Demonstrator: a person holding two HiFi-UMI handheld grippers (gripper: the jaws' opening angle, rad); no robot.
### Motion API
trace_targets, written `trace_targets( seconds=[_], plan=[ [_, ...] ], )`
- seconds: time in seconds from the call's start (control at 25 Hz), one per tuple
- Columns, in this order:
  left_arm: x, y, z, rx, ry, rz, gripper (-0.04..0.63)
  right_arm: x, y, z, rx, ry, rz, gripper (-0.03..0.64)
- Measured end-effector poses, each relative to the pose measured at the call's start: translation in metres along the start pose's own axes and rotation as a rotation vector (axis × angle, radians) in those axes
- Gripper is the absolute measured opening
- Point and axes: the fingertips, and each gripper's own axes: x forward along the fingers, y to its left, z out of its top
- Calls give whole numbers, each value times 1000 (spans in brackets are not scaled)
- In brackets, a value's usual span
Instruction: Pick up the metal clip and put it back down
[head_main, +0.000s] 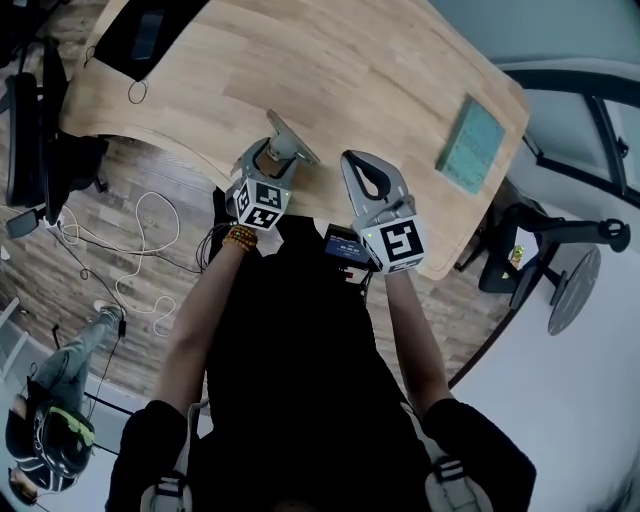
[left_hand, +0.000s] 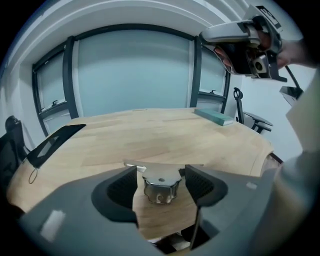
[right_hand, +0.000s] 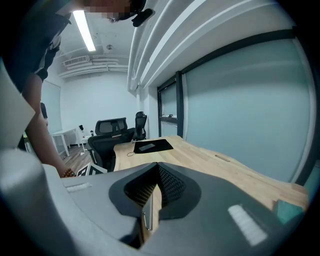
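Observation:
The metal clip (head_main: 291, 138), a shiny silver spring clip with flat wings, sits between the jaws of my left gripper (head_main: 281, 152) at the near edge of the wooden table (head_main: 350, 70). In the left gripper view the clip (left_hand: 161, 183) fills the gap between the ribbed pads (left_hand: 123, 187), and its wings lie across their tops. My left gripper (left_hand: 161, 186) is shut on it. My right gripper (head_main: 357, 162) hovers just to the right, jaws pressed together and empty. In its own view, the right gripper (right_hand: 155, 194) shows only a thin slit. The right gripper (left_hand: 245, 44) also shows at the upper right of the left gripper view.
A teal notebook (head_main: 470, 145) lies near the table's right edge. A black mat (head_main: 150, 35) and a small cord loop (head_main: 137, 92) lie at the far left. Office chairs (right_hand: 110, 131) stand beyond the table, and cables trail on the floor (head_main: 150, 240). Another person (head_main: 50, 420) is at the lower left.

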Motion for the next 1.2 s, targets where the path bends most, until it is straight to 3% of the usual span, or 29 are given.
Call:
trace_targets(
  seconds=[0.36, 1.2],
  plan=[
    [23, 1, -18, 42, 96, 14, 299, -12, -10, -3, 13, 0, -21, 23],
    [4, -5, 7, 36, 75, 19, 288, -22, -18, 8, 23, -69, -49, 23]
  ],
)
